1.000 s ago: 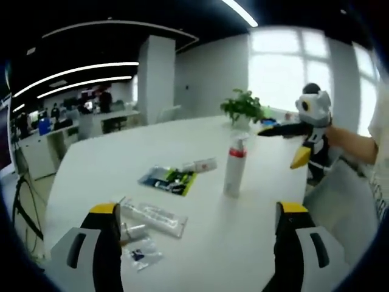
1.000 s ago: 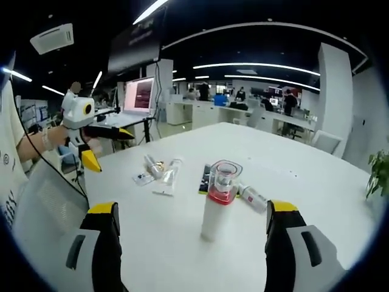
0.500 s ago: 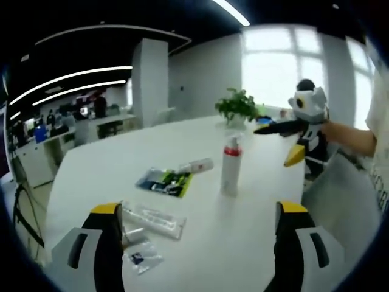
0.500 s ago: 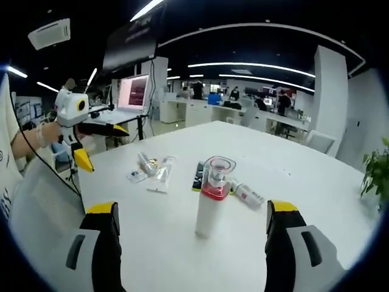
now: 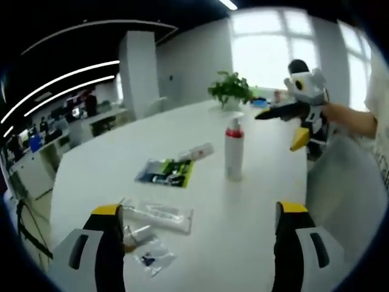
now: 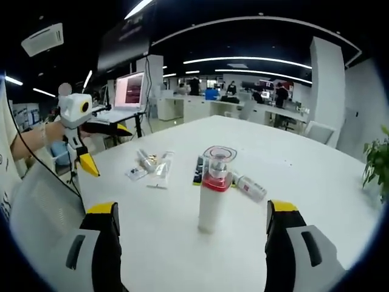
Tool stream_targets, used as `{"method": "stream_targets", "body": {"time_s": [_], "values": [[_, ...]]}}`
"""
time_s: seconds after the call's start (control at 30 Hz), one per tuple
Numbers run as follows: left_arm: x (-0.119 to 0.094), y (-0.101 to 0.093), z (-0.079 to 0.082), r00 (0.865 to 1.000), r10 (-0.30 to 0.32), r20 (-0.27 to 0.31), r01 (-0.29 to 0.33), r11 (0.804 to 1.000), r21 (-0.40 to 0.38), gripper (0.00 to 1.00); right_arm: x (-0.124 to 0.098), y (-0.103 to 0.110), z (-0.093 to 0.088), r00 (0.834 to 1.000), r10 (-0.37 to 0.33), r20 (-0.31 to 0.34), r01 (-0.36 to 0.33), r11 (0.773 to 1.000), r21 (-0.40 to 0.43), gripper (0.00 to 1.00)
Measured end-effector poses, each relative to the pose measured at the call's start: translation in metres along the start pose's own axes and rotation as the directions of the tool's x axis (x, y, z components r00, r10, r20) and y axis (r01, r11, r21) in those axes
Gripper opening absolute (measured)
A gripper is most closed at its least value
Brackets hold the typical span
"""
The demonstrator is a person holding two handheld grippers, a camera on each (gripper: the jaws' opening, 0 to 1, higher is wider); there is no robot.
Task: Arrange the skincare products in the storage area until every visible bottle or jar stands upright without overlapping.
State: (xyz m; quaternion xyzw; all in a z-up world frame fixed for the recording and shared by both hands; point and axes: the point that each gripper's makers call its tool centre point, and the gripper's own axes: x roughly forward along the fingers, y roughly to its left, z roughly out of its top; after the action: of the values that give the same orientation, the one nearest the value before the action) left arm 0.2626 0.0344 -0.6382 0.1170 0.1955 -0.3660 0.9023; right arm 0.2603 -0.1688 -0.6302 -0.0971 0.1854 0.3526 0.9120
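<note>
A white pump bottle with a red collar (image 5: 233, 152) (image 6: 214, 196) stands upright on the white table (image 5: 255, 201). Behind it a small white bottle (image 5: 196, 152) (image 6: 250, 186) lies on its side beside a dark and green sachet (image 5: 165, 172) (image 6: 199, 169). A clear packet holding a tube (image 5: 159, 214) (image 6: 161, 173), a little tube (image 5: 135, 231) (image 6: 146, 160) and a small sachet (image 5: 152, 258) (image 6: 132, 173) lie flat nearby. My left gripper (image 5: 199, 208) and right gripper (image 6: 192, 207) are both open and hold nothing. Each hovers short of the bottle.
A potted plant (image 5: 230, 91) (image 6: 380, 164) stands at the table's far end. A person's hand holds each gripper at the table's edge. A lit screen (image 6: 129, 90) and office desks lie beyond. The table in front of both grippers is bare white.
Both cameras have shifted a little, and the pump bottle looks slightly nearer in the right gripper view. The things on the table have not moved. Both jaws stay open.
</note>
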Motion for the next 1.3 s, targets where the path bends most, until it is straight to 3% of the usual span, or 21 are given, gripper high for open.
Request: {"method": "stream_targets", "body": {"time_s": [0.2, 0.37, 0.5, 0.57, 0.77, 0.93, 1.13, 1.2, 1.3], "values": [[0.01, 0.012, -0.003, 0.999, 0.014, -0.038, -0.009, 0.99, 0.14, 0.97, 0.001, 0.004, -0.001, 1.0, -0.001, 0.025, -0.001, 0.999, 0.046, 1.0], [0.017, 0.023, -0.012, 0.992, 0.025, -0.12, 0.009, 0.961, 0.278, 0.94, 0.004, 0.003, -0.001, 0.999, -0.013, 0.047, 0.01, 0.998, 0.062, 1.0], [0.026, 0.036, -0.013, 0.99, 0.024, -0.14, 0.027, 0.936, 0.35, 0.93, 0.009, 0.003, -0.004, 0.999, -0.011, 0.048, 0.007, 0.996, 0.093, 1.0], [0.029, 0.043, -0.018, 0.984, 0.038, -0.176, 0.031, 0.928, 0.371, 0.93, 0.01, 0.003, -0.006, 0.998, -0.017, 0.054, 0.011, 0.994, 0.104, 1.0], [0.037, 0.055, -0.018, 0.982, 0.027, -0.189, 0.055, 0.909, 0.413, 0.91, 0.012, 0.003, -0.012, 0.998, -0.028, 0.055, 0.02, 0.99, 0.14, 1.0], [0.043, 0.058, -0.017, 0.981, 0.024, -0.192, 0.059, 0.909, 0.413, 0.88, 0.014, 0.002, -0.015, 0.997, -0.034, 0.063, 0.024, 0.987, 0.161, 1.0], [0.05, 0.063, -0.027, 0.962, 0.006, -0.272, 0.138, 0.852, 0.506, 0.86, 0.015, 0.002, -0.017, 0.997, -0.056, 0.044, 0.051, 0.991, 0.121, 1.0], [0.054, 0.069, -0.029, 0.959, 0.02, -0.284, 0.142, 0.831, 0.538, 0.85, 0.015, 0.006, -0.015, 0.998, -0.037, 0.057, 0.029, 0.99, 0.142, 1.0], [0.058, 0.072, -0.031, 0.951, 0.015, -0.31, 0.185, 0.775, 0.604, 0.81, 0.015, 0.006, -0.018, 0.998, -0.035, 0.047, 0.028, 0.99, 0.141, 1.0]]}}
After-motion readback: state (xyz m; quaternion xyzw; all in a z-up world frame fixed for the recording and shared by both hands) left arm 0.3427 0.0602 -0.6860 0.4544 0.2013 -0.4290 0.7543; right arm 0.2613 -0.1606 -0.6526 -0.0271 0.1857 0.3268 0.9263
